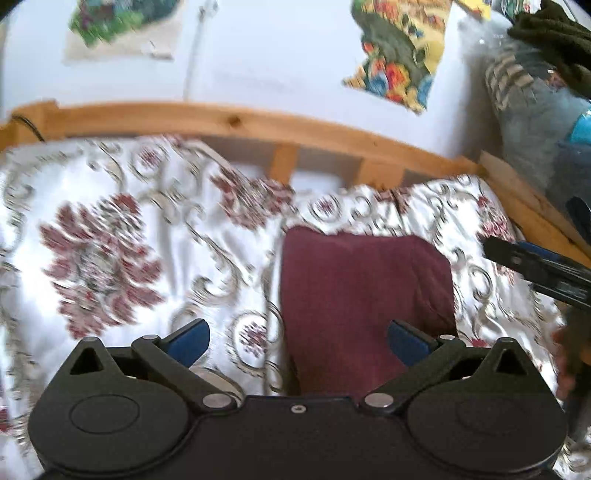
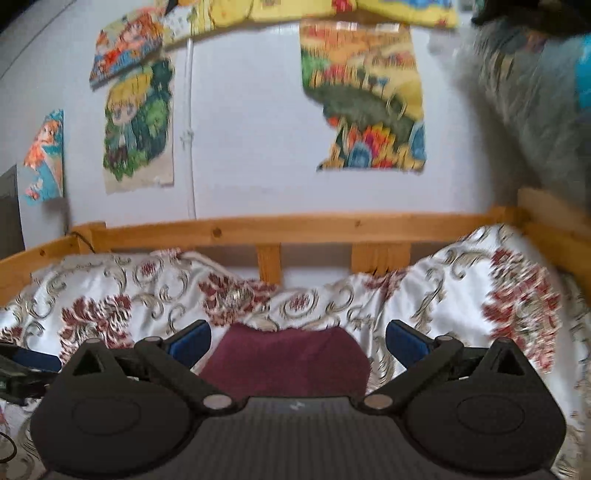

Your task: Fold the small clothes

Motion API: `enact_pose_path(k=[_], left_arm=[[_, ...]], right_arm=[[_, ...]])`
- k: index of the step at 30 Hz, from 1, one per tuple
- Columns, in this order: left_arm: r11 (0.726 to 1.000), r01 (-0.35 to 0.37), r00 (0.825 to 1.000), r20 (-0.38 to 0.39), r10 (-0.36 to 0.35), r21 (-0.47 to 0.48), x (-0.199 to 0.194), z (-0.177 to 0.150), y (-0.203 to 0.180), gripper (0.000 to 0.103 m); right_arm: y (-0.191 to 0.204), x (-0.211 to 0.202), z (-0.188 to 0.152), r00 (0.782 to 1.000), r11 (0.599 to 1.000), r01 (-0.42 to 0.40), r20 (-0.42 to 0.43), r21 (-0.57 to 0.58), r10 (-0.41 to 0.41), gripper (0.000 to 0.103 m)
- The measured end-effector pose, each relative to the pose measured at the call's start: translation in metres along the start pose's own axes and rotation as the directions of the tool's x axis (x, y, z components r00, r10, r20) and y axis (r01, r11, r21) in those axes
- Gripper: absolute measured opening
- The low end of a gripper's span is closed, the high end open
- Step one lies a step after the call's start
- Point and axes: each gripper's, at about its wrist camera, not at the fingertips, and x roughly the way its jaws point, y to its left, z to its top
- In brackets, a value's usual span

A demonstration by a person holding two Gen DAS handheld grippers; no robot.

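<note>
No readable writing, posters [image 2: 364, 96] probably cartoon art, blurred, left gripper [image 1: 298, 341] jaws wide apart, empty, right gripper [image 2: 298, 341] same, maroon cloth [image 1: 364, 295] folded on floral bedspread [image 1: 110, 240], left view alone shows right gripper's finger.

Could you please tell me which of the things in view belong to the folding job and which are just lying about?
Job:
maroon cloth, lying folded on the bed
left gripper, open, empty
right gripper, open, empty

Lying about:
floral bedspread
wooden bed rail
wall posters
dark clothes pile
</note>
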Motion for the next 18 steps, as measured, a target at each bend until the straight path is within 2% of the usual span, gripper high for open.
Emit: enact_pose_path(k=[5,7,10,18], left_arm=[[1.0,-0.027,0.996,0.087,0.027,0.0,-0.036,-0.003,-0.004,0.102],[0.998,-0.061,0.993,0.104,0.061,0.002,-0.05,-0.007,-0.006,0.102],[0.998,-0.068,0.992,0.108,0.067,0.008,-0.067,-0.015,-0.007,0.102],[0.999,0.002,0.993,0.121,-0.008,0.045,-0.106,-0.048,-0.019,0.102]], right_arm=[[0.014,-0.055,0.007,0.996,0.999,0.047,0.073,0.018,-0.049,0.103],[0.018,-0.079,0.004,0.993,0.997,0.062,0.098,0.039,-0.065,0.103],[0.023,-0.111,-0.003,0.987,0.993,0.095,0.127,0.067,-0.103,0.103],[0.033,-0.181,-0.033,0.978,0.984,0.153,0.132,0.09,-0.164,0.103]])
